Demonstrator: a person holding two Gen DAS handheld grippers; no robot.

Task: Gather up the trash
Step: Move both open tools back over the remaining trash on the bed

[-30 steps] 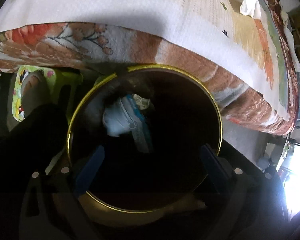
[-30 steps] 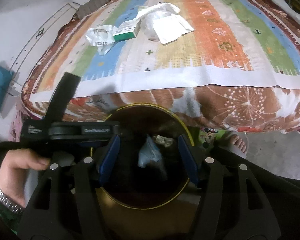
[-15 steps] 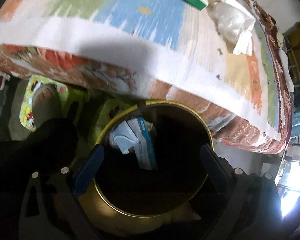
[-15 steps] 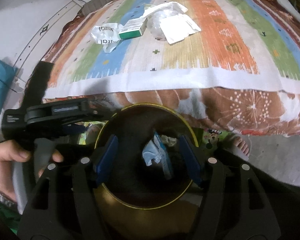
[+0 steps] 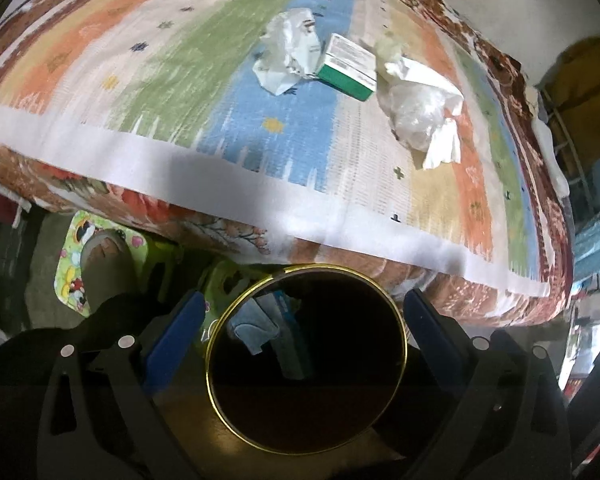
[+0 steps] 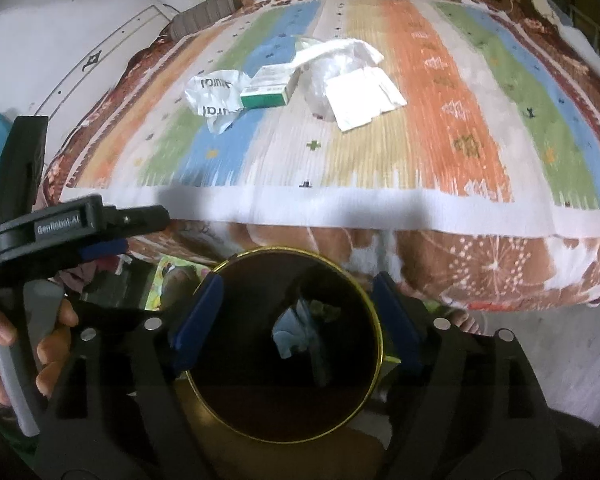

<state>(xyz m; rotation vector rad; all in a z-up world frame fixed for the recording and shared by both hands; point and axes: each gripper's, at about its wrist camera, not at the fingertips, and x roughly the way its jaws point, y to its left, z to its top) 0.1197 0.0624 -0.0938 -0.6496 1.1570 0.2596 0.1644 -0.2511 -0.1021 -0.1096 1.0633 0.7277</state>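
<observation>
A round bin with a gold rim stands on the floor below the bed edge, with pale blue and white trash inside. On the striped bedcover lie a crumpled white wrapper, a green-and-white box and a clear plastic bag with white paper. My left gripper is open and empty above the bin; it also shows in the right wrist view. My right gripper is open and empty over the bin.
A foot on a cartoon-print slipper is left of the bin; toes show to its right. A dark flat object lies at the bed's far left corner. A white wall is behind.
Both grippers rose and tilted up from the bin toward the bed, so the trash on the bedcover came into full view. The left gripper moved away from the bin mouth, to the left.
</observation>
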